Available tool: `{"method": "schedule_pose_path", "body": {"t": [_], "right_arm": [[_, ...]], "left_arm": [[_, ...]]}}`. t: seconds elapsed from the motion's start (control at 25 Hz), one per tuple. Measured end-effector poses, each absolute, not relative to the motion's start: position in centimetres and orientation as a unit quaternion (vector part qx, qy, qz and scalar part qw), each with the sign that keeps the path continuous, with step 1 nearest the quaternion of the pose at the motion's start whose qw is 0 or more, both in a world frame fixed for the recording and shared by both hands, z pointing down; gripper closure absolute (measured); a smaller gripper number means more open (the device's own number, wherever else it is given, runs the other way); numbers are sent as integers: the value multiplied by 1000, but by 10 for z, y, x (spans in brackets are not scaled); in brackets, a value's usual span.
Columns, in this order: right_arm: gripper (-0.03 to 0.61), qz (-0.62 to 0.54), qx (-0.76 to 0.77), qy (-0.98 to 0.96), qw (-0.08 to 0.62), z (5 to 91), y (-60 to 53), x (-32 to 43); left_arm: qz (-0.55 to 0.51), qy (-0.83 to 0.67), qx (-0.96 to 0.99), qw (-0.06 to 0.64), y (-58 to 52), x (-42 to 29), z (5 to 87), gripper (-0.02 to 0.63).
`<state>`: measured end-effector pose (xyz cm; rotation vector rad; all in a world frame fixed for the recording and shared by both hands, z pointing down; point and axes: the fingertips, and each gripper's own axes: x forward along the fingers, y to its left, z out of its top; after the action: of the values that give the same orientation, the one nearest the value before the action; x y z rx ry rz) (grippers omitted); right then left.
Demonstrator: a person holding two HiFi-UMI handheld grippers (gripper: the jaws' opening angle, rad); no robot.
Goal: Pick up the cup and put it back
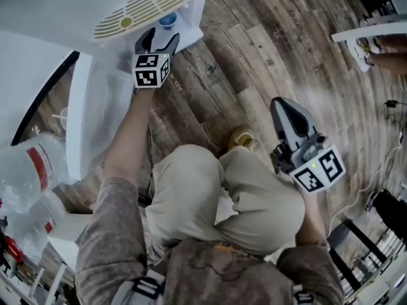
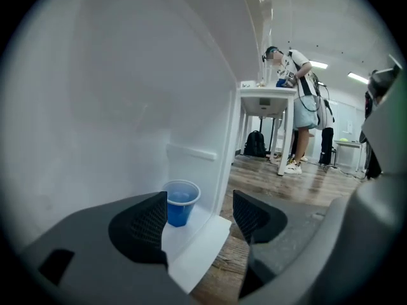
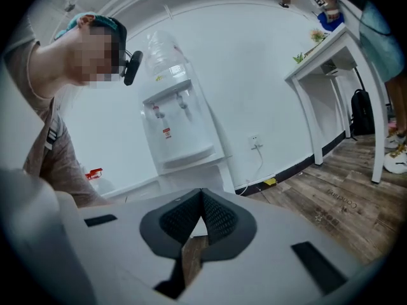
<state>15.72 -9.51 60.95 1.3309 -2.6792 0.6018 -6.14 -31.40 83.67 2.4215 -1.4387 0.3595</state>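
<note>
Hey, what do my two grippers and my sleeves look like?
The left gripper and right gripper both have grey plastic shells with black, ribbed pads inside the jaws. Each carries a white cube printed with black square markers. Your sleeves are short and mottled grey-brown.
</note>
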Motion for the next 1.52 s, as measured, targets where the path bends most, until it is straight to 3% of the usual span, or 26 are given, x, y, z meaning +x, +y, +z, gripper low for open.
{"method": "schedule_pose_path", "body": {"t": [0.32, 0.88, 1.52], "right_arm": [[577, 203, 450, -867, 67, 630, -123, 148], [577, 172, 442, -876, 91, 642, -161, 91], [577, 146, 445, -877, 108, 640, -163, 85]], "left_arm": [[92, -485, 851, 177, -263, -78, 772, 307], [81, -458, 873, 149, -175, -93, 672, 307], [28, -483, 863, 143, -120, -115, 614, 330]]}}
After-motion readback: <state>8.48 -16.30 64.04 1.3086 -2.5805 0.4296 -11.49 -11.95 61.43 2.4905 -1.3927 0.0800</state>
